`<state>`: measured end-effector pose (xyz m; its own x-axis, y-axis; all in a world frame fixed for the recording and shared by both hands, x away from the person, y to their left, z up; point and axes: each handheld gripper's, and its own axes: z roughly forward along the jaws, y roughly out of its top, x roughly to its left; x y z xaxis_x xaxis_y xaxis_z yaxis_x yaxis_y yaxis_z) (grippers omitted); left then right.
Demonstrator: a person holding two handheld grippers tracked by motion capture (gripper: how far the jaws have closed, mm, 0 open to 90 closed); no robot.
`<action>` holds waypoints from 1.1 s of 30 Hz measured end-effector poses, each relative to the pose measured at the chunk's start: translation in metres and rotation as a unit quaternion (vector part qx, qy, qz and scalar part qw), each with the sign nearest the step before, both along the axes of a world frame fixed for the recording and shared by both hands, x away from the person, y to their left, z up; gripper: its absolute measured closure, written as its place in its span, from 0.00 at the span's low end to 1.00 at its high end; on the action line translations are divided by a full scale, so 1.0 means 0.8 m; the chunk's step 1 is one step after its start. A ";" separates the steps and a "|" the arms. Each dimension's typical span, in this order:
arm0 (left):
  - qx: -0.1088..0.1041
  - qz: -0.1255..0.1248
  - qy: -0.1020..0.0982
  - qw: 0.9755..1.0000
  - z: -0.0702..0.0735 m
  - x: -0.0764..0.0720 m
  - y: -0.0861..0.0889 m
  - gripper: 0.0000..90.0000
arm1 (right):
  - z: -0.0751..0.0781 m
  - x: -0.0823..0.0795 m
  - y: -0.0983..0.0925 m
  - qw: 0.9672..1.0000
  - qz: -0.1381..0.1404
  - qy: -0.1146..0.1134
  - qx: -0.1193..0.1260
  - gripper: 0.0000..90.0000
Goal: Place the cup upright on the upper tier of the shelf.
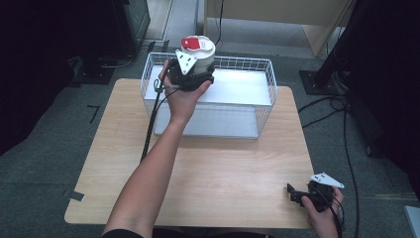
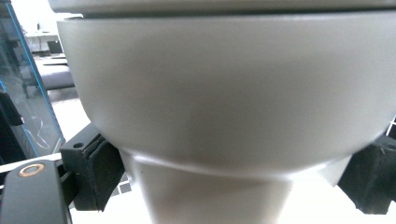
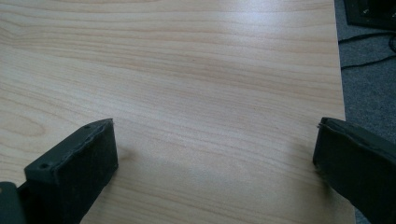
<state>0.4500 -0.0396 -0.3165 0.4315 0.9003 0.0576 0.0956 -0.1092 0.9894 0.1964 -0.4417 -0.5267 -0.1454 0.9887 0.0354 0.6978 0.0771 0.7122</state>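
Nearest the lens in the left gripper view is a white container, its smooth wall stepping in to a narrower lower section, and the two black pads press against that lower section on either side, so the left gripper is clenched on the container. From the high view, the container carries a white lid with a red label and is held upright above the back left corner of a white wire basket, at or above rim level; whether its base touches the basket's upper shelf I cannot tell. The left hand reaches forward across the wooden table, a black cable trailing back from the gripper along the forearm. The basket stands at the far edge of the table, with a flat white shelf inside and another below. Well apart, at the near right corner of the table, the right gripper rests low in the right hand, its jaws spread wide with only bare wood grain between the pads in the right gripper view, grasping nothing. Grey carpet and loose cables surround the table.
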 end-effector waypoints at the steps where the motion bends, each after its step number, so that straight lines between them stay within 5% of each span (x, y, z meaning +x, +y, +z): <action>1: -0.002 -0.004 0.002 1.000 0.000 0.000 0.001 0.11 | 0.000 0.000 0.000 1.000 0.000 0.000 0.000 0.00; 13: -0.025 -0.010 0.014 1.000 0.001 0.001 0.008 0.04 | 0.000 0.000 0.000 1.000 0.000 0.000 0.000 0.00; 33: -0.014 -0.013 0.010 1.000 -0.005 -0.024 0.024 0.04 | 0.000 0.000 0.000 1.000 0.001 0.000 -0.002 0.00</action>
